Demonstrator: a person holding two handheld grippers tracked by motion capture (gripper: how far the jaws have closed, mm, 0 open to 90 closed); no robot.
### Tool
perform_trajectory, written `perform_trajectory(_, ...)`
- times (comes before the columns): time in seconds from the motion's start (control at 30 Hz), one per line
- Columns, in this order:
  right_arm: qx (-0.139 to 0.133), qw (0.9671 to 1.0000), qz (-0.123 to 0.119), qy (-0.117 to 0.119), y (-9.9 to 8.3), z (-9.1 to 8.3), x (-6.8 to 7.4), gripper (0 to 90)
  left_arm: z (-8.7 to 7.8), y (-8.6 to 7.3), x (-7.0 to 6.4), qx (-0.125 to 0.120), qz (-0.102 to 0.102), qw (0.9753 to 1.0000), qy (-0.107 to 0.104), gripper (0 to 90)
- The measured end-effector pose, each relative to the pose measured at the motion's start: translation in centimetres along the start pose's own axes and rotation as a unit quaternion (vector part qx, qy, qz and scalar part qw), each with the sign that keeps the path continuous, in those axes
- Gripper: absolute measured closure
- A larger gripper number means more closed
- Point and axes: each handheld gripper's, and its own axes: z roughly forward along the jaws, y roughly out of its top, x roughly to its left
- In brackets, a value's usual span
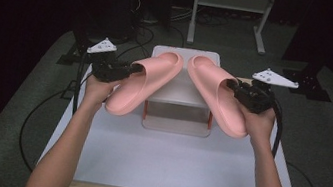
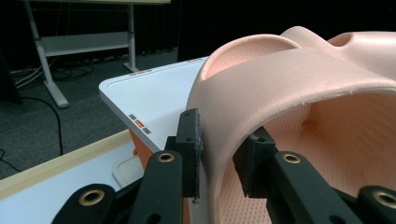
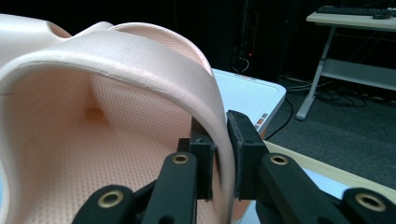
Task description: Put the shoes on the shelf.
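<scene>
Grippers both clamped on footwear — one pink slide sandal each, held up off the white table point(image 1: 164, 159).

Left gripper point(image 1: 130, 70): seen from the high view at about 9 o'clock of the table's middle, held in the person's left hand point(image 1: 98, 88), grey three-cornered plate on top. Jaws nearly closed, pinching the strap of the left pink slide sandal point(image 1: 145, 81). In the left gripper view the left gripper point(image 2: 218, 156) has one black pad pressed on the strap's outer face and the other inside the arch, against the strap's inner face. The left pink slide sandal point(image 2: 299, 93) has a dimpled footbed. Its toe points toward 1 o'clock, heel toward 7 o'clock, sole tilted away from level.

Right gripper point(image 1: 234, 86): at about 3 o'clock, in the right hand point(image 1: 257, 120), plate on top, cable trailing down the forearm. Narrow gap between the jaws, filled by the strap edge of the right pink slide sandal point(image 1: 216, 99). In the right gripper view the right gripper point(image 3: 222, 154) squeezes the right pink slide sandal point(image 3: 93, 140) at its thin strap wall from both sides — firm hold. Toe toward 11 o'clock, heel toward 5 o'clock.

Toes of the two sandals nearly meet at 12 o'clock, above a white two-tier rack point(image 1: 178, 110) with orange legs standing on the table. Dark floor with cables beyond.
</scene>
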Motion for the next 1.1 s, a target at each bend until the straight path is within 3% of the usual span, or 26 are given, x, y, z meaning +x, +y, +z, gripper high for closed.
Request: perform_trajectory(1.1, 0.016, 0.9993, 0.007, -0.032, 1.2, 2.8, -0.6, 80.2, 2.5, 1.0, 1.0, 0.016, -0.024, 0.9994, 0.018, 71.8)
